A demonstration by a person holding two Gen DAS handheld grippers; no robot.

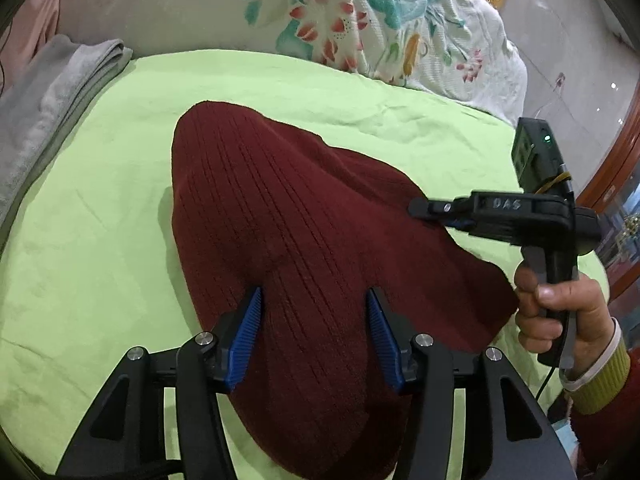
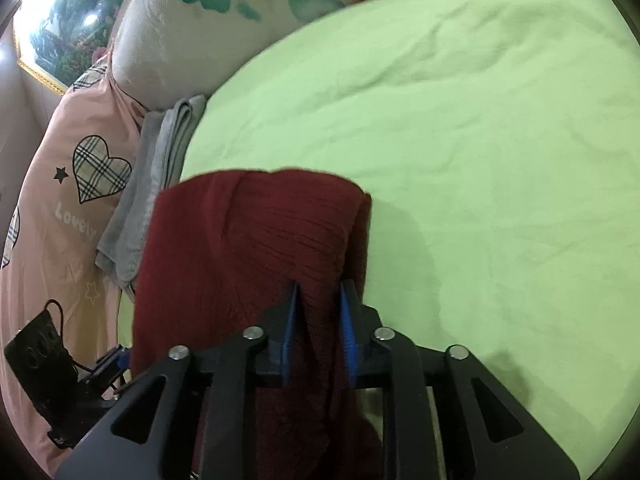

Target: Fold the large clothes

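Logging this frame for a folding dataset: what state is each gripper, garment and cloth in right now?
Left gripper: open, jaws spread over the sweater, nothing pinched.
Right gripper: shut on a fold of the sweater.
Maroon ribbed sweater: folded over, lying on the sheet, one edge held by the right gripper.
Grey garment: folded, lying at the sheet's edge.
Green sheet: spread out, lightly wrinkled.

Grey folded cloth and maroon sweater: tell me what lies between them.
Only bare green sheet lies between the grey folded cloth and the maroon sweater, as the left wrist view shows. In the right wrist view, the sweater overlaps the cloth, hiding the gap.
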